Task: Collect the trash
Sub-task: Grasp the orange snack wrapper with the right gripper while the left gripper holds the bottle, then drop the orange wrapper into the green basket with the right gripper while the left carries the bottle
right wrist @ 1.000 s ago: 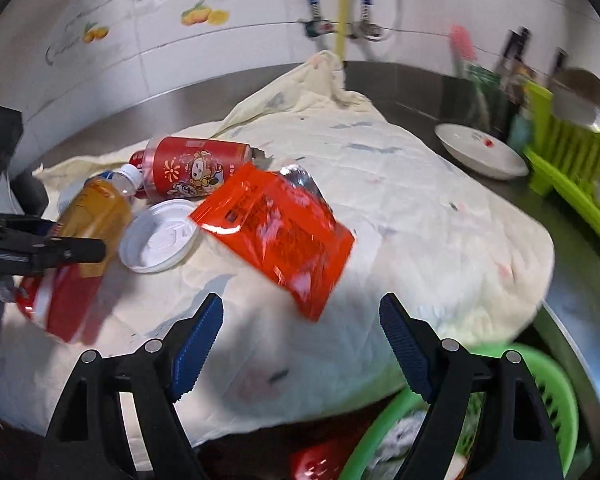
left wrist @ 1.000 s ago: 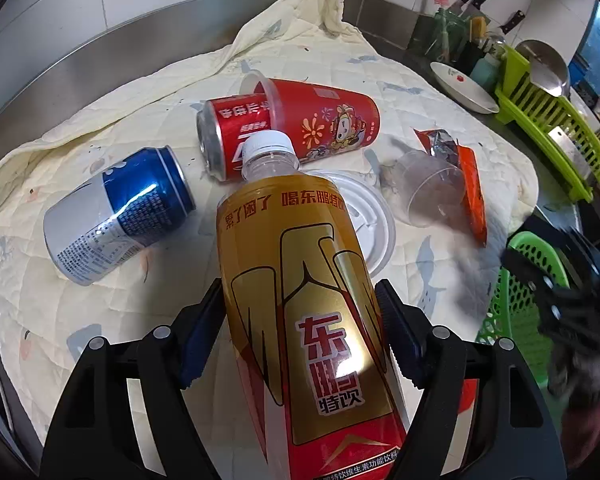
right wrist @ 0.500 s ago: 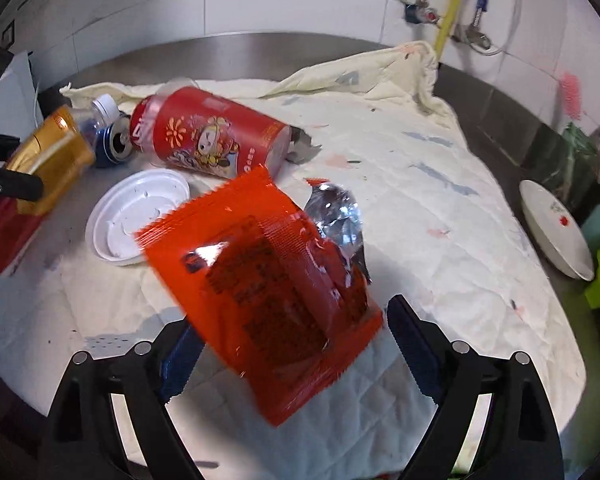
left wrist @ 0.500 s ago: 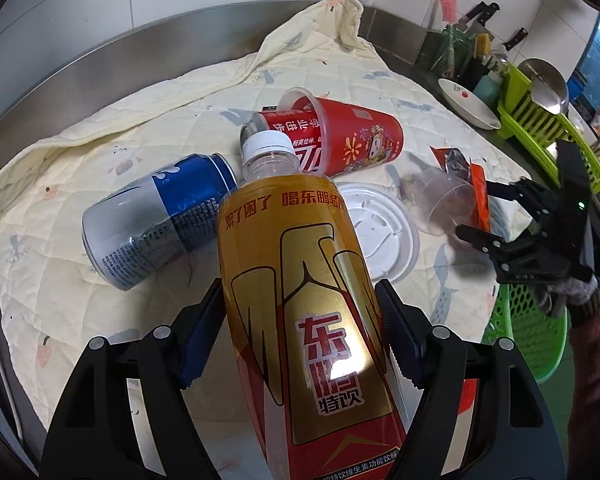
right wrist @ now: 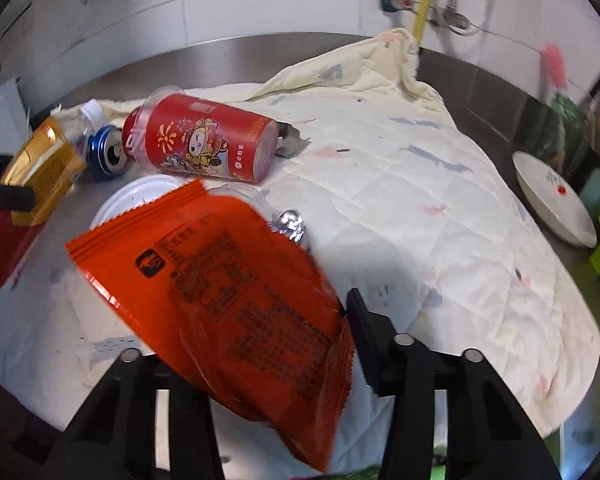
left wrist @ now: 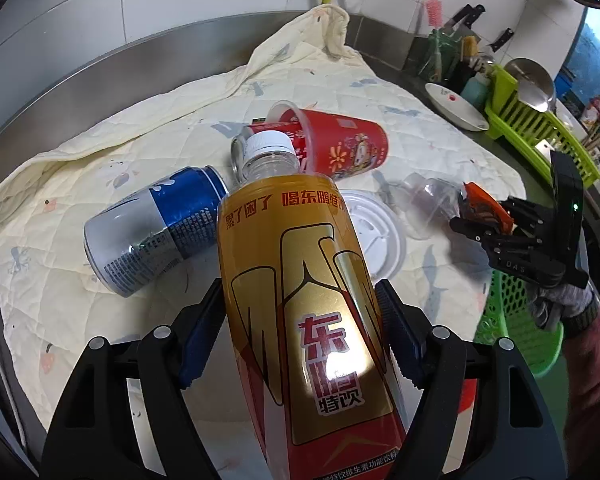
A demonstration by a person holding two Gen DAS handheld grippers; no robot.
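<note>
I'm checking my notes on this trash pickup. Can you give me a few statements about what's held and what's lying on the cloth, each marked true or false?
1. The left tongs hold a gold and red drink bottle. True.
2. The right tongs are shut on an orange snack wrapper. True; their jaws have just been closing on it.
3. The blue and silver can stands upright. False: it lies on its side on the quilted cloth.
4. The red cup is held in a gripper. False: it lies on its side on the cloth, untouched.
5. The white lid lies on the cloth. True.
6. The bottle has no cap. False: it carries a white cap.
</note>
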